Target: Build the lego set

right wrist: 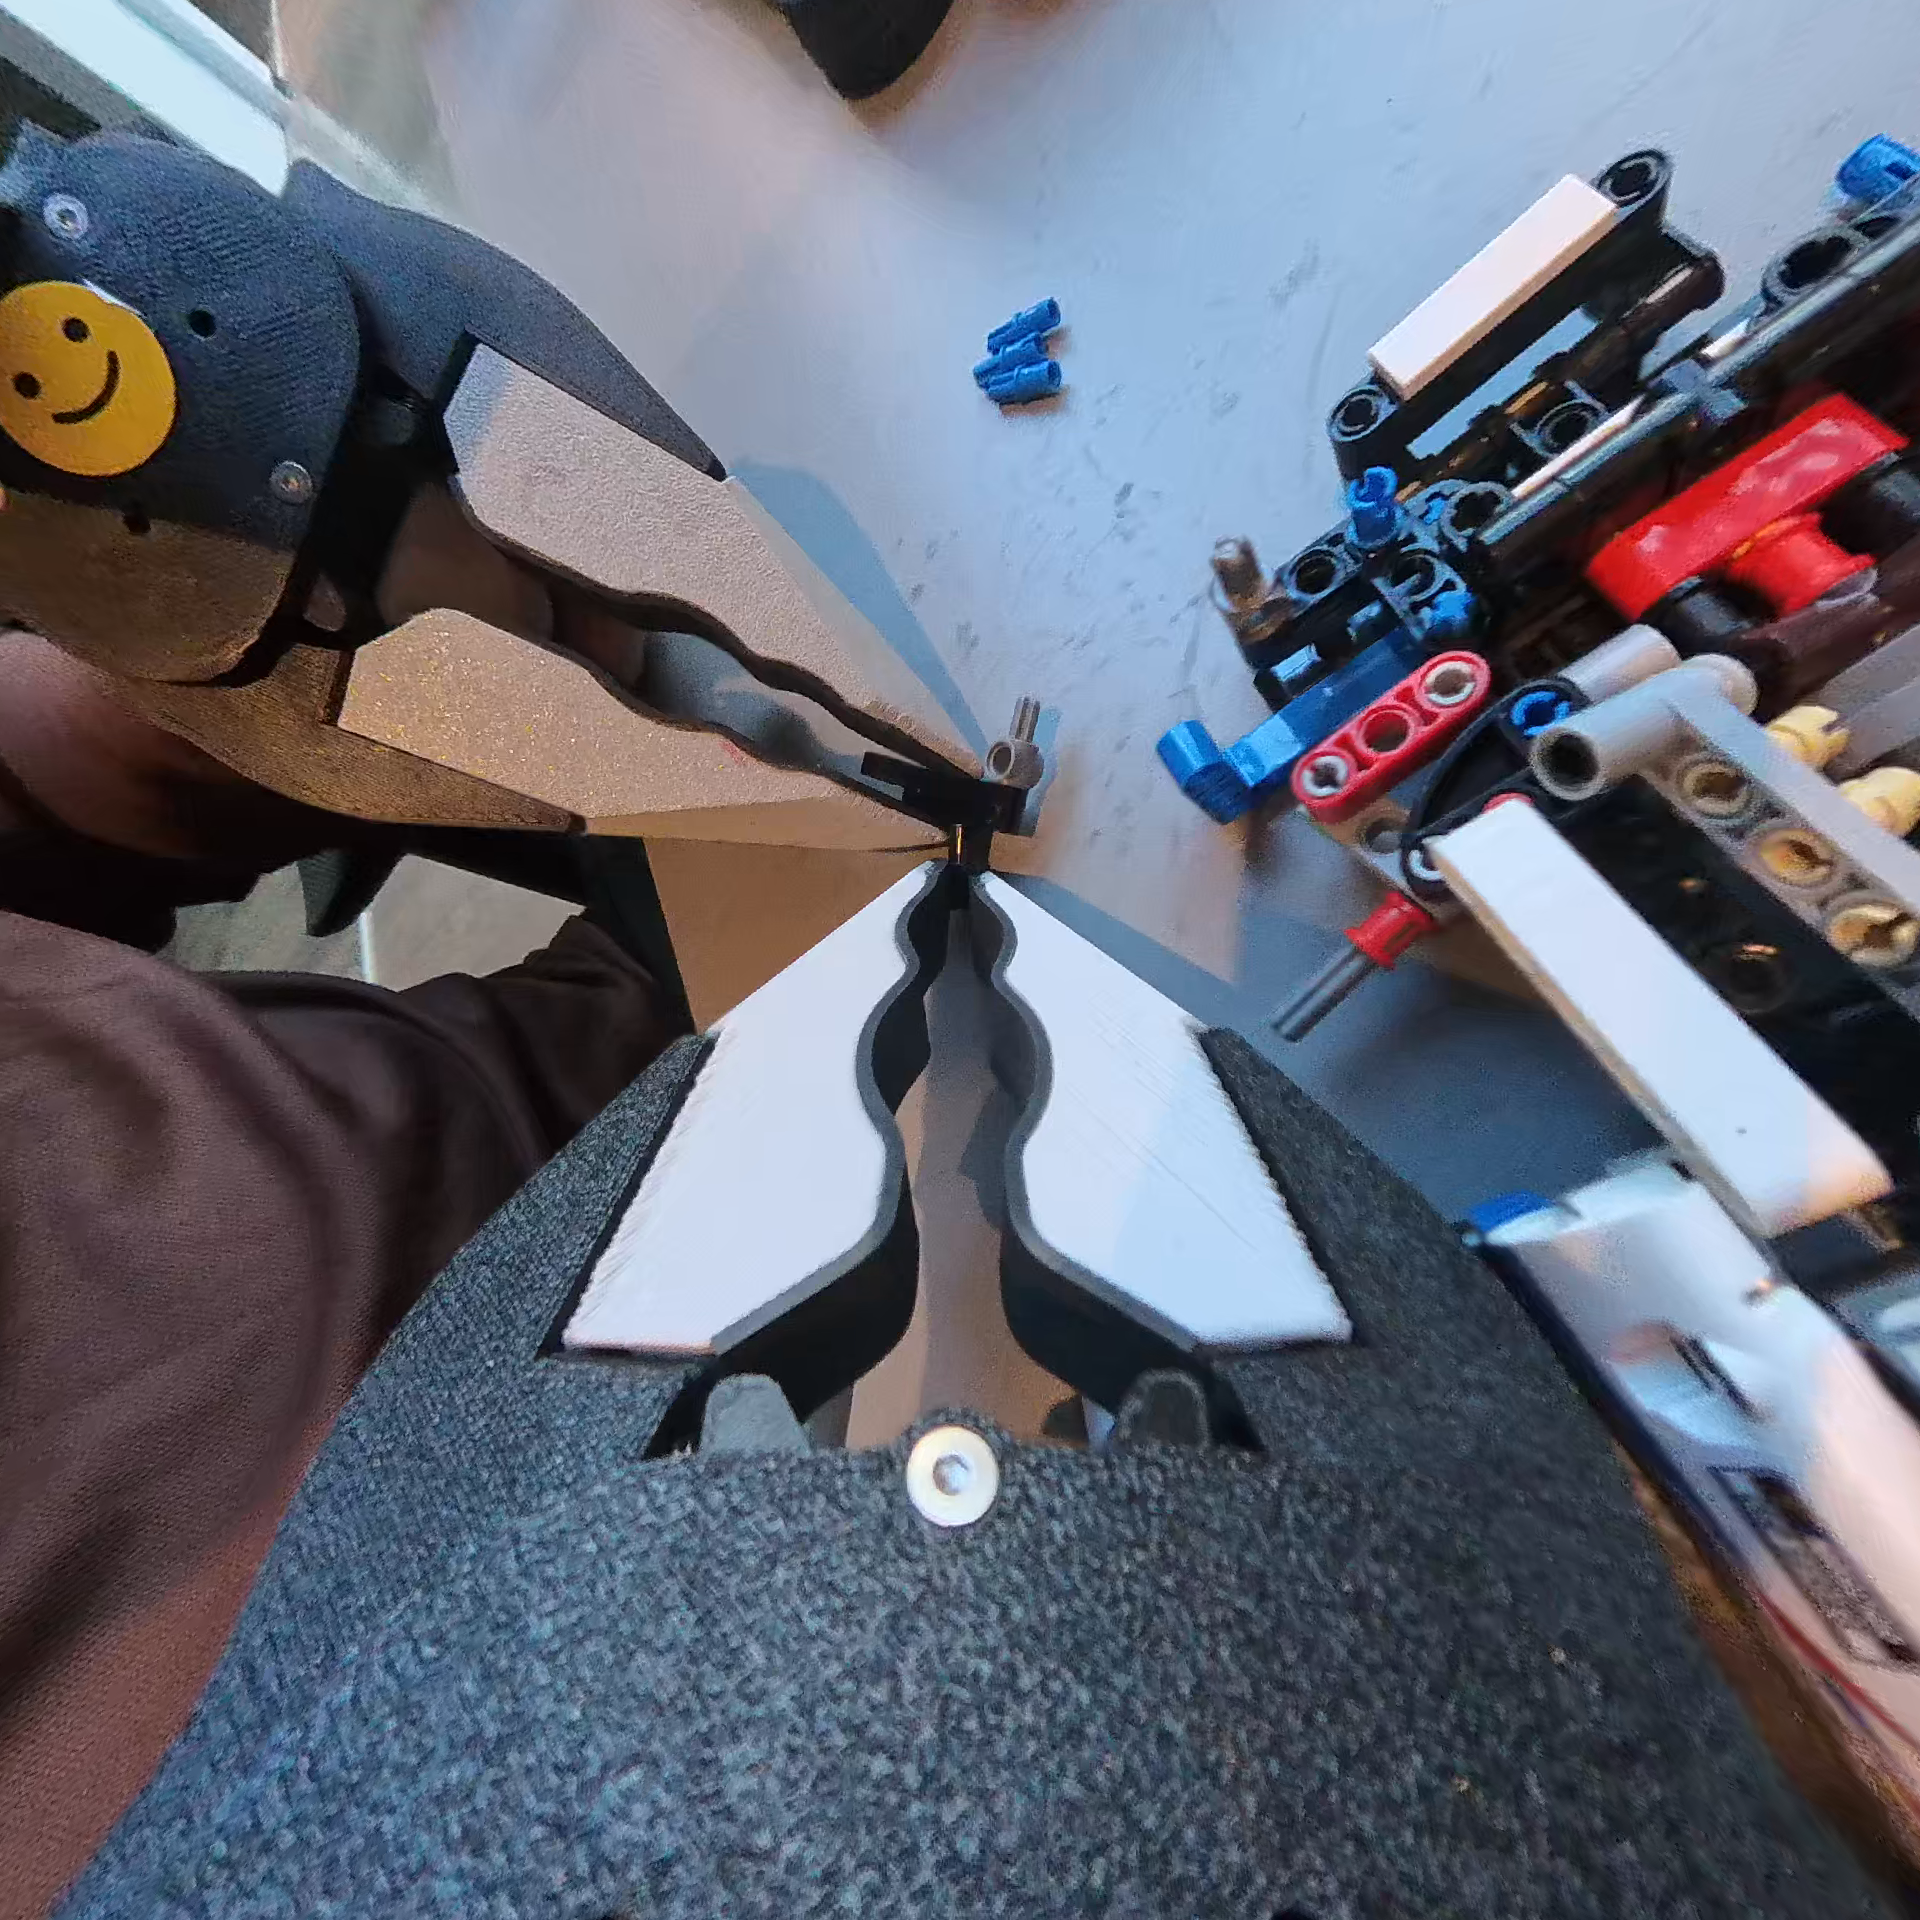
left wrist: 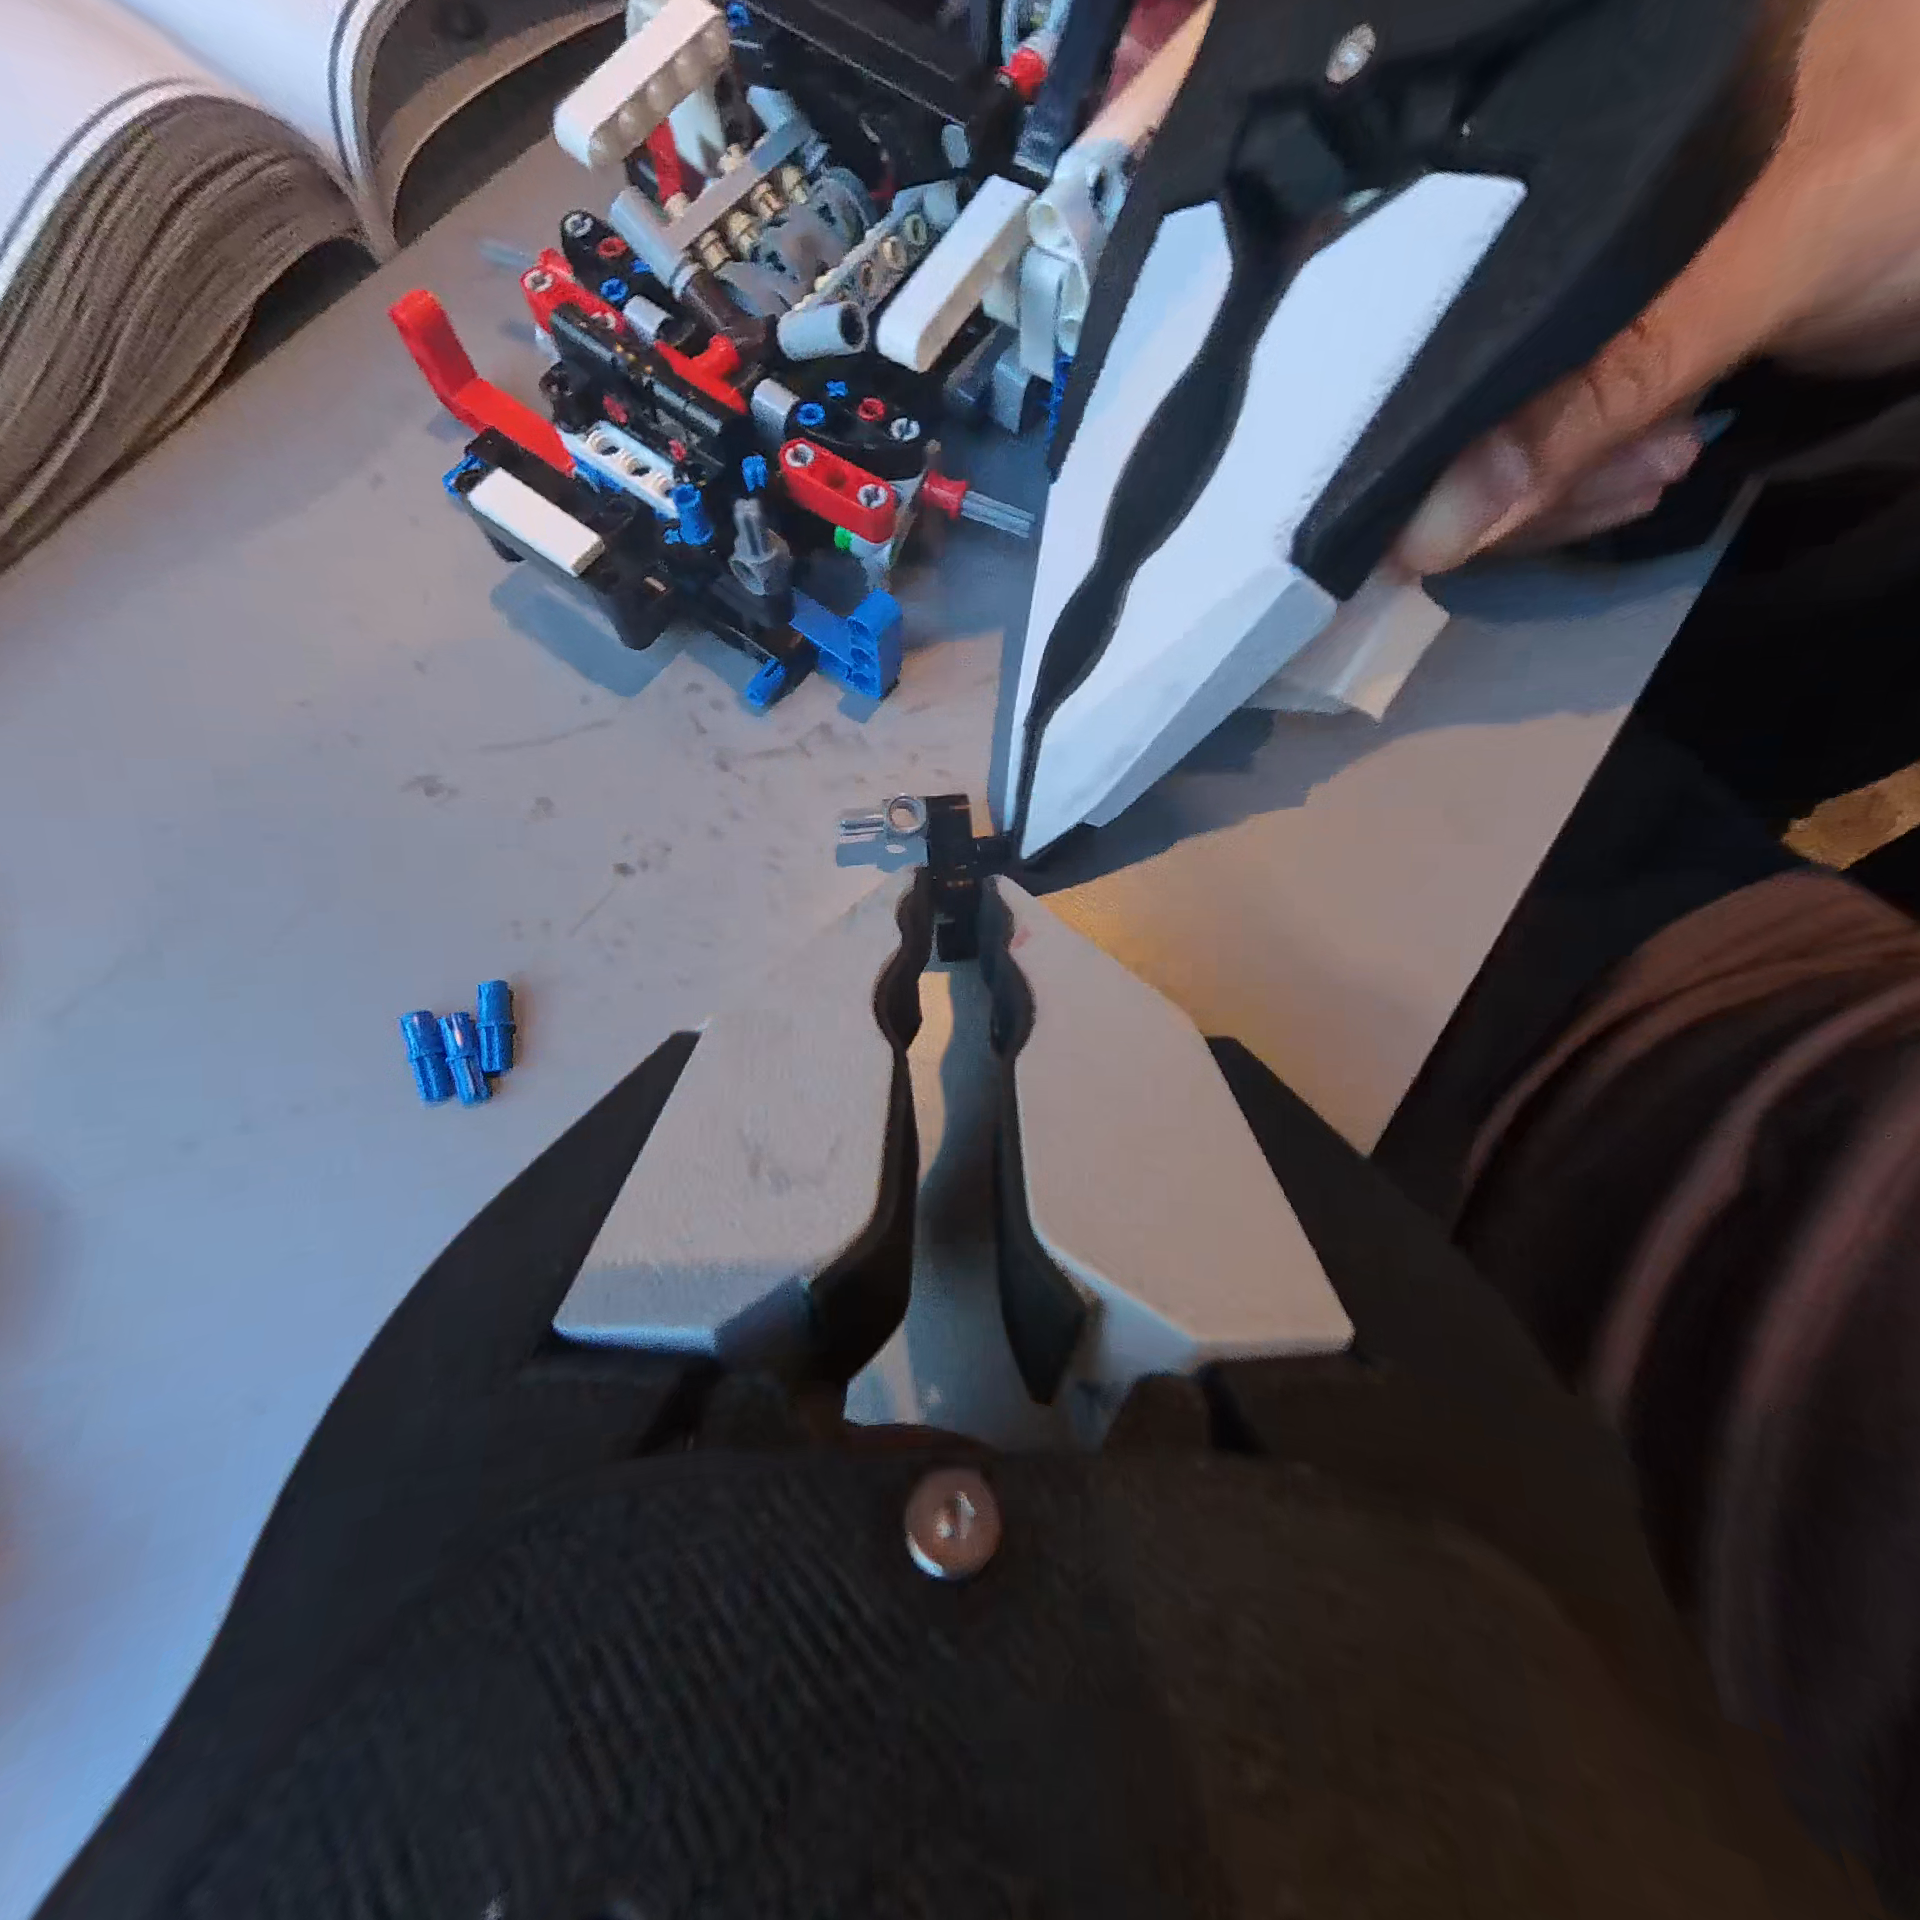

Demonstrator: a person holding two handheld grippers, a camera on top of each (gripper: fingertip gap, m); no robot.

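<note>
Grey table [left wrist: 260, 727], lego model [left wrist: 727, 416], blue pins [left wrist: 457, 1042]

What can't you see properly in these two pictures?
- Left wrist view: the black piece is part hidden between the left tongs.
- Right wrist view: what the right tongs pinch is too small to tell.
- Both views: the lego model is cut off by the picture's edge; the right tongs cover its right side in the left wrist view.
- Left wrist view: the open book is cut off at the corner.
</note>
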